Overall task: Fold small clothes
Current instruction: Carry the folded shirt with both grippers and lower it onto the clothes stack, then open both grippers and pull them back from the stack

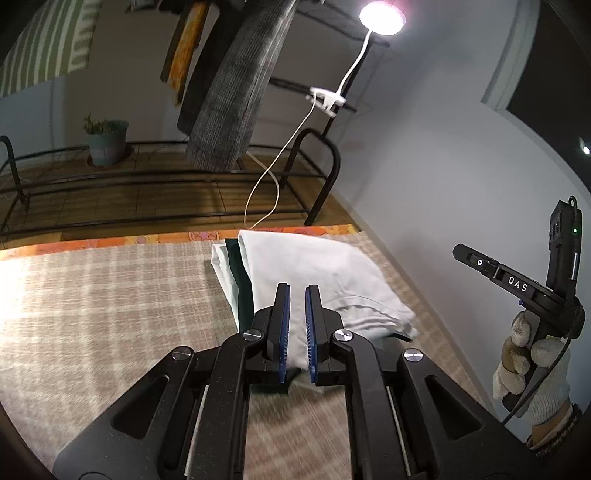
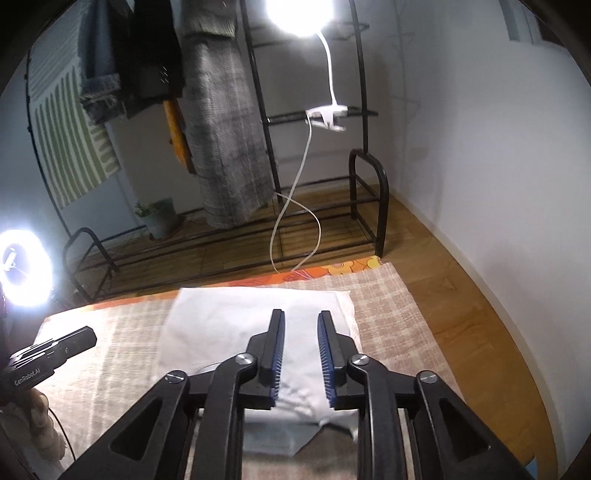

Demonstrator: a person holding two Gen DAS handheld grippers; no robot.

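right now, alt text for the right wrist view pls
The right gripper, jaws apart and holding nothing, hovers over a folded white cloth lying on a checked mat. Behind are a wooden floor, a black rack with hanging clothes, and a bright clip lamp.

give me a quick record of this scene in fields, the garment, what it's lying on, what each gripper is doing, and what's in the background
garment: pale folded garment, dark layer showing at its left edge
surface: checked beige cloth with an orange patterned edge
left gripper: jaws nearly shut, nothing between them, above the garment
right gripper: jaws apart, nothing gripped, above the garment
background: black metal rack, hanging grey plaid cloth, clip-on lamp, potted plant
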